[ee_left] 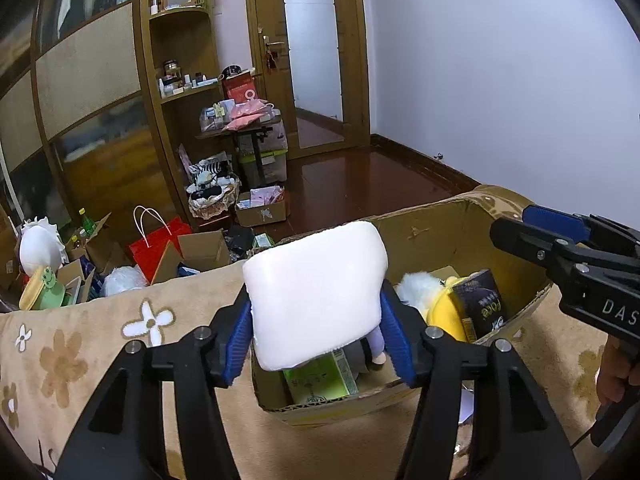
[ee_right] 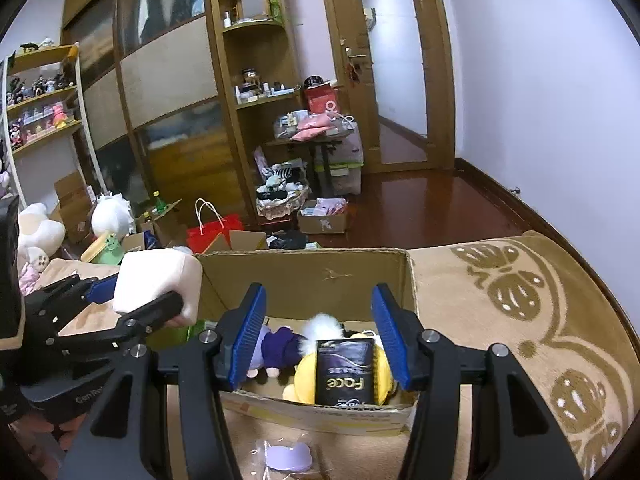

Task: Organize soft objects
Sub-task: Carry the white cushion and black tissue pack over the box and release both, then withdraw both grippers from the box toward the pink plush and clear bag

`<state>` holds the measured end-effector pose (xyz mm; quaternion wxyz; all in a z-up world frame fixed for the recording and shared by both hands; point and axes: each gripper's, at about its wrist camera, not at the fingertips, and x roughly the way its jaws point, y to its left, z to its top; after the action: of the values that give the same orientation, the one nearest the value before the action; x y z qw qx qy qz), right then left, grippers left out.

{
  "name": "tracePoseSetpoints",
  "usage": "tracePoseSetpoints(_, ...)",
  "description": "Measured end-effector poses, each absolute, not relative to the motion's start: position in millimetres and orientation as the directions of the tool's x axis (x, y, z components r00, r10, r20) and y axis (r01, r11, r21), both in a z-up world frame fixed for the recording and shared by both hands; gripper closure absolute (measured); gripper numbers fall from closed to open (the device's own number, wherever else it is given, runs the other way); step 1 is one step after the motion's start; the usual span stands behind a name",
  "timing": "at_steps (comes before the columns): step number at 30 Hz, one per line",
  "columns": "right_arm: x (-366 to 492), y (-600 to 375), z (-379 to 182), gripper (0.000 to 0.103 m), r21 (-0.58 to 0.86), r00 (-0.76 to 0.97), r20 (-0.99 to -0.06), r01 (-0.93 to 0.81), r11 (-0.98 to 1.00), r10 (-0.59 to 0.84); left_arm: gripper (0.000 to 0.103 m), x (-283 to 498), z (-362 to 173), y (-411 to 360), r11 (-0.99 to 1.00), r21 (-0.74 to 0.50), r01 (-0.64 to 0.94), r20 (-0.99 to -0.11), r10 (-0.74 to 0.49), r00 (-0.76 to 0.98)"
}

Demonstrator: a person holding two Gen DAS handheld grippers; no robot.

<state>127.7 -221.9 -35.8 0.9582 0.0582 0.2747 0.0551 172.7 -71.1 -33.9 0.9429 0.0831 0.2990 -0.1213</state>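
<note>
1. jaws: the left gripper (ee_left: 316,320) is clamped on a white soft block (ee_left: 316,292), one blue pad (ee_left: 236,344) pressed to each side of it; the right gripper (ee_right: 318,340) stands spread wide with nothing between its blue pads (ee_right: 248,332).
2. white soft block: squeezed between the left jaws and projecting beyond their tips, held above the near left part of the cardboard box (ee_left: 460,216); in the right wrist view it appears to the left of the right jaws, at the box's left wall.
3. cardboard box: open-topped, directly ahead of and below both pairs of jaws, resting on a beige floral blanket (ee_left: 80,344).
4. box contents, ahead of the right jaws: a black packet (ee_right: 346,372) printed "face", standing upright against a yellow plush (ee_right: 304,376); a white fluffy toy (ee_right: 322,332) behind them; a purple-clothed doll (ee_right: 276,348) toward the left jaw.
5. box contents, below the left jaws: a green carton (ee_left: 320,376) lying under the white soft block.
6. a lilac item in clear wrap (ee_right: 290,456) lies on the blanket, nearer than the box, between the right jaws' arms.
7. background: a red paper bag (ee_right: 216,232) on the floor beyond the blanket.
</note>
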Motion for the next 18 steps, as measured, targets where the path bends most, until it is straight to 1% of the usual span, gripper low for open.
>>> tracePoseSetpoints(2, 128, -223, -37, 0.039, 0.157, 0.838, -0.526, -0.071, 0.985, 0.144, 0.043, 174, -37, -71, 0.958, 0.083, 0.275, -0.595, -0.174, 0.785)
tracePoseSetpoints(6, 127, -227, -38, 0.035, 0.189, 0.832, -0.535, -0.049, 0.981, 0.145, 0.039, 175, -41, -70, 0.958, 0.080, 0.276, -0.614, -0.171, 0.770)
tracePoseSetpoints(7, 126, -228, -38, 0.030, 0.191, 0.832, -0.537, -0.044, 0.981, 0.142, 0.035, 174, -41, -70, 0.957, 0.078, 0.279, -0.616, -0.173, 0.768)
tracePoseSetpoints(8, 125, -229, -37, 0.024, 0.193, 0.831, -0.538, -0.040, 0.980, 0.140, 0.031, 174, -41, -70, 0.957, 0.077, 0.280, -0.615, -0.176, 0.769)
tracePoseSetpoints(9, 123, -229, -37, 0.021, 0.195, 0.831, -0.540, -0.035, 0.980, 0.137, 0.029, 172, -40, -70, 0.957, 0.077, 0.280, -0.606, -0.178, 0.775)
tracePoseSetpoints(12, 120, -231, -35, 0.020, 0.204, 0.830, -0.541, -0.028, 0.979, 0.137, 0.023, 167, -35, -71, 0.956, 0.089, 0.280, -0.587, -0.177, 0.790)
tracePoseSetpoints(13, 118, -231, -34, 0.018, 0.206, 0.827, -0.545, -0.025, 0.978, 0.136, 0.020, 165, -33, -71, 0.956, 0.096, 0.277, -0.583, -0.172, 0.794)
tracePoseSetpoints(14, 117, -232, -34, 0.014, 0.209, 0.827, -0.546, -0.021, 0.978, 0.134, 0.018, 164, -33, -71, 0.957, 0.098, 0.274, -0.582, -0.168, 0.796)
tracePoseSetpoints(16, 113, -233, -32, 0.008, 0.220, 0.827, -0.546, -0.011, 0.975, 0.133, 0.017, 161, -32, -68, 0.959, 0.092, 0.267, -0.587, -0.165, 0.793)
tracePoseSetpoints(18, 109, -234, -30, 0.006, 0.228, 0.828, -0.544, -0.005, 0.974, 0.132, 0.016, 157, -31, -66, 0.961, 0.087, 0.261, -0.595, -0.160, 0.788)
